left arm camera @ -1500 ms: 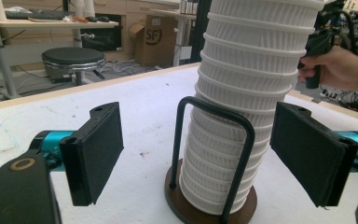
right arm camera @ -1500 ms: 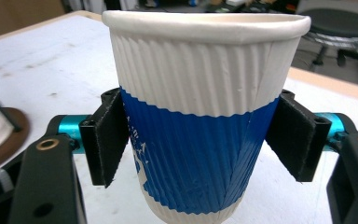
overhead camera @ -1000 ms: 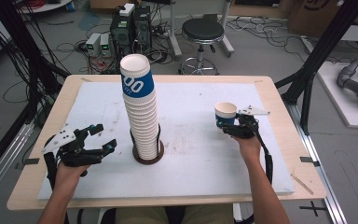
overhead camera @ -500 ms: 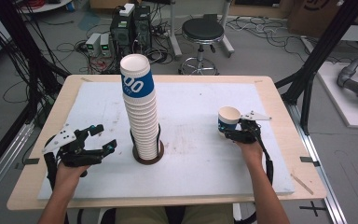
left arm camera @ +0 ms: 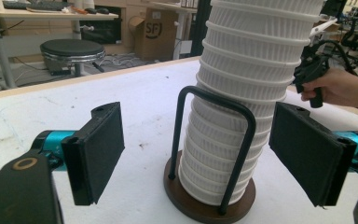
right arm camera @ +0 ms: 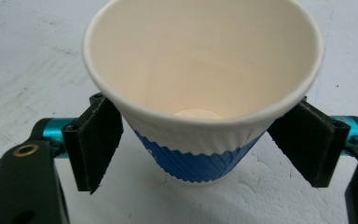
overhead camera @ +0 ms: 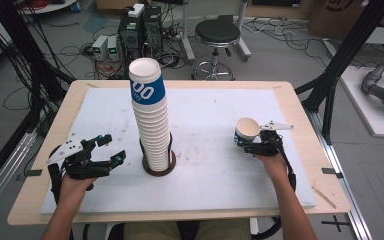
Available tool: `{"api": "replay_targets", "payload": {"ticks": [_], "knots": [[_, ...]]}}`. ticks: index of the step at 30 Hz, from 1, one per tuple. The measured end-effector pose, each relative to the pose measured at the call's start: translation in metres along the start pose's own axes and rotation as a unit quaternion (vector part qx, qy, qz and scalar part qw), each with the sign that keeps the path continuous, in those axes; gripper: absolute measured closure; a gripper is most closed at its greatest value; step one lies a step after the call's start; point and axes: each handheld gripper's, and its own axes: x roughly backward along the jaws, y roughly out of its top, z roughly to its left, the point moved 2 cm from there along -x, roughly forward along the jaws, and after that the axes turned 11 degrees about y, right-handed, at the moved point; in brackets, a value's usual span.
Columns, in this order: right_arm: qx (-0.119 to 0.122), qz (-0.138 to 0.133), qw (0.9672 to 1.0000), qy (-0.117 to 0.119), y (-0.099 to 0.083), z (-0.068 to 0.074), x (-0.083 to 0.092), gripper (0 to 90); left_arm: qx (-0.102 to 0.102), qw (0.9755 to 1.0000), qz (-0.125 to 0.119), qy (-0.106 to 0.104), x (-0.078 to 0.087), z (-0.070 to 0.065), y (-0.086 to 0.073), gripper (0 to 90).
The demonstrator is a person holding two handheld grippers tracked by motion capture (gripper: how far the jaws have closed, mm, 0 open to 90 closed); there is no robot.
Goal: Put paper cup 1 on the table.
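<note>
One cup (overhead camera: 246,132) stood alone at the frame's right, and one tall stack (overhead camera: 153,120) sat in a holder (overhead camera: 158,167) at centre on the bench (overhead camera: 215,110). The cup sat between the right claw's (overhead camera: 250,146) jaws, which had just been opening and no longer pressed it. The left claw (overhead camera: 111,150), half open and empty, lay level at lower left, aimed at the stack.

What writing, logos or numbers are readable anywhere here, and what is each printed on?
"SF": black letters on the side of the cardboard box on the floor behind the table, seen in the left gripper view.
"00": large white figures on the blue band of the top cup of the tall stack; the print continues round the side, out of sight.
Single cup between the right claw's pads: blue band, no readable print.
</note>
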Motion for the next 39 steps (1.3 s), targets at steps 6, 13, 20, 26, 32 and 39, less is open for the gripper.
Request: {"api": "replay_targets", "payload": {"ticks": [6,13,20,26,32,39], "knots": [[-0.004,-0.014,0.9998,0.01,-0.005,0.002,0.015,18.8,-0.001,1.0,-0.001,0.001,0.001,0.0,0.001,17.8],[0.01,-0.033,0.9994,0.003,-0.016,0.013,0.048,17.2,0.001,1.0,-0.005,-0.001,0.0,-0.001,0.002,17.8],[0.035,-0.037,0.9987,0.011,-0.019,0.03,0.072,17.3,0.004,1.0,-0.009,-0.001,-0.002,0.002,0.004,17.8],[0.041,-0.055,0.9973,0.027,-0.016,0.041,0.084,17.3,0.005,0.9999,-0.012,-0.002,-0.003,0.003,0.005,17.8],[0.049,-0.062,0.9964,0.03,-0.009,0.047,0.089,17.3,0.005,0.9999,-0.014,-0.003,-0.004,0.003,0.006,17.8],[0.053,-0.058,0.9963,0.034,-0.009,0.048,0.085,17.3,0.009,0.9998,-0.015,0.002,0.0,0.007,0.005,17.8]]}}
